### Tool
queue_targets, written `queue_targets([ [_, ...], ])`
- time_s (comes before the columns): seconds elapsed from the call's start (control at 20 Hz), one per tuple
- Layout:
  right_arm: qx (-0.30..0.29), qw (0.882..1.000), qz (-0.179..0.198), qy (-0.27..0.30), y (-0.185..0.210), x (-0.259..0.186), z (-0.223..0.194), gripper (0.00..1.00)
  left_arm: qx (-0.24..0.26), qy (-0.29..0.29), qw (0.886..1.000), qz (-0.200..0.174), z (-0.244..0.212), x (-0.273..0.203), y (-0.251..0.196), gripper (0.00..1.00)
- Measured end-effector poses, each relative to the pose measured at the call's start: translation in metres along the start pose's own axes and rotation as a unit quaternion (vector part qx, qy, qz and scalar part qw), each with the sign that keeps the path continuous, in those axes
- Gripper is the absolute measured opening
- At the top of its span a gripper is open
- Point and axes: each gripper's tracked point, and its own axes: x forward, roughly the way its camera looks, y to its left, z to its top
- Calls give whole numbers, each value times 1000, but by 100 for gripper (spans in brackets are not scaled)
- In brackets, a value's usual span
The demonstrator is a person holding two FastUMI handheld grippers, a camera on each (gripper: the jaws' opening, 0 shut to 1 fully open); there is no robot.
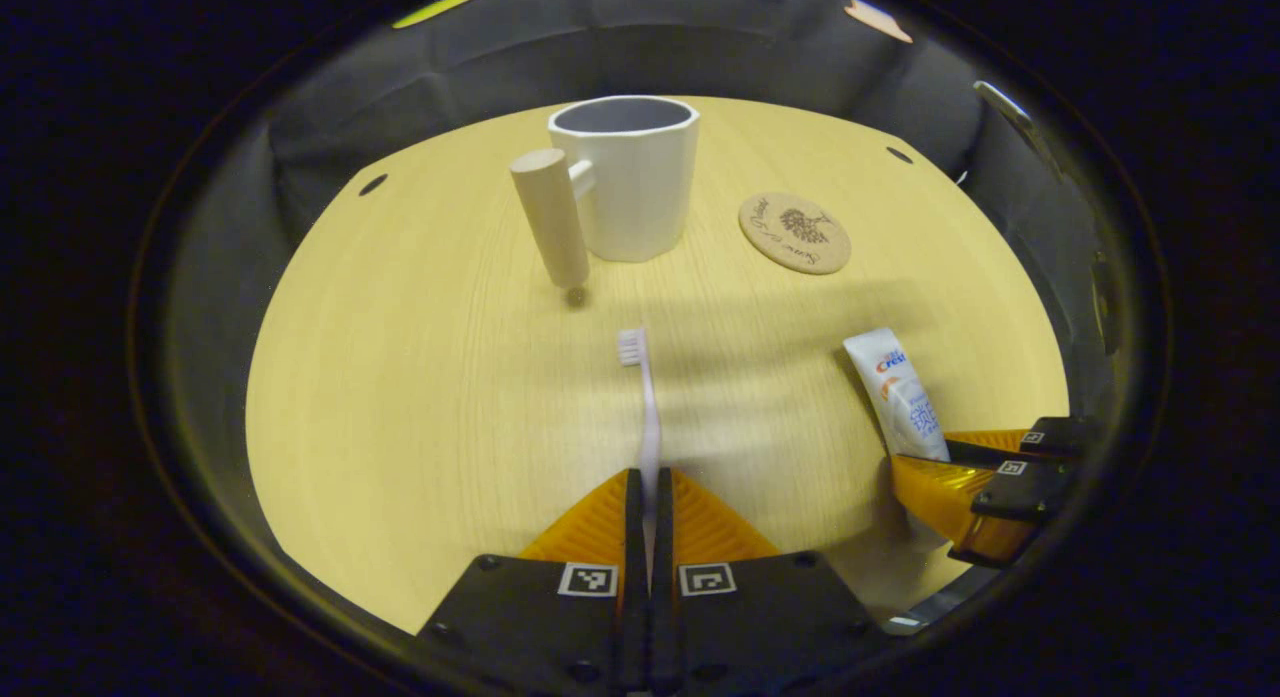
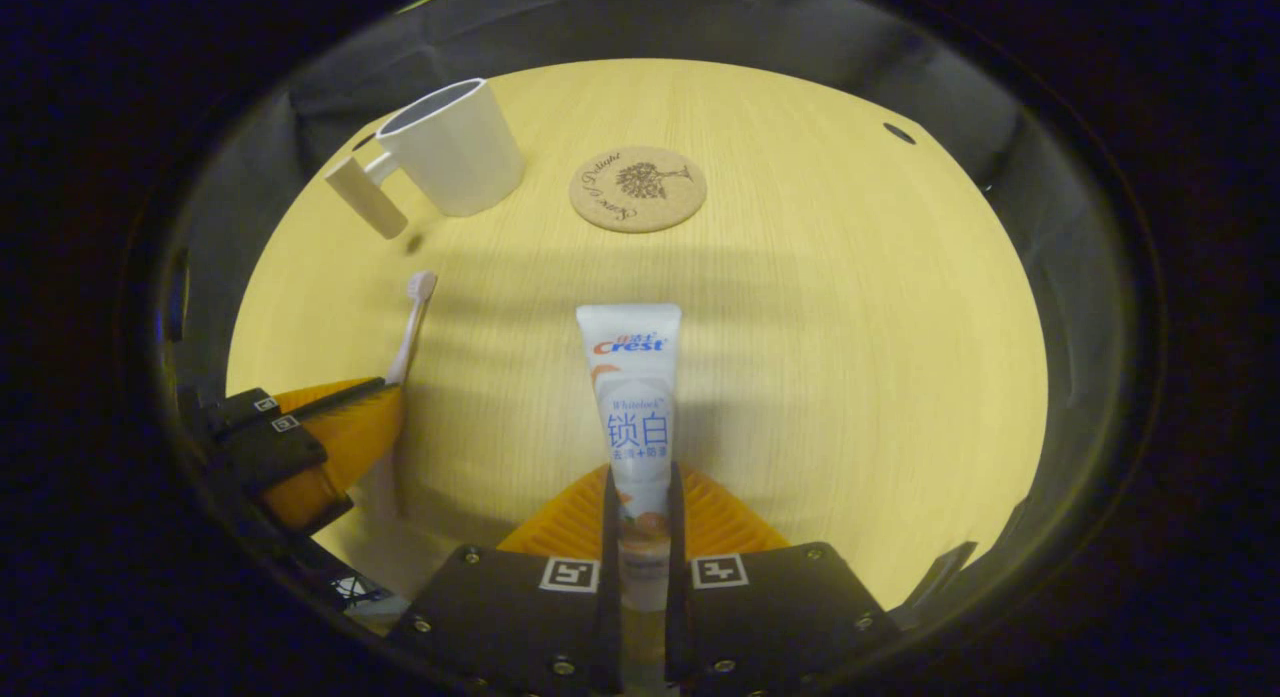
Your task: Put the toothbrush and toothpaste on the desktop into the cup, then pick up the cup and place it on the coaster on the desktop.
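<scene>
In the left gripper view the left tongs [image 1: 650,487] are clenched on the handle of the toothbrush [image 1: 648,417]; both fingers press on it, and its bristle head points toward the far edge of the table [image 1: 400,397]. In the right gripper view the right tongs [image 2: 640,482] are grasping the toothpaste [image 2: 633,397] at its lower part, and the flat end of the tube points to the far edge. The cup [image 1: 630,177] stands upright near the far edge of the table, and its wooden handle [image 1: 550,229] sticks out to the side. The coaster [image 1: 794,233] lies flat just beside the cup, apart from it. Whether the toothbrush and toothpaste touch the table or are lifted a little, I cannot tell
</scene>
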Motion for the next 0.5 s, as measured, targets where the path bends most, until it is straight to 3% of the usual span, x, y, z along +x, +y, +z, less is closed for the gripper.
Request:
queue_targets([
  [0.1,0,1000,0,-3,0,-1,1,19,1,-1,1000,1,1,0,0,8],
  [0.3,26,999,16,-33,-1,-7,9,19,-10,-33,999,-9,8,2,1,7],
  [0.35,46,998,26,-29,0,-3,5,8,-11,-38,999,-13,8,1,0,7],
  [0.5,67,997,40,-26,-3,-3,3,8,-7,-56,998,-11,17,-6,0,7],
])
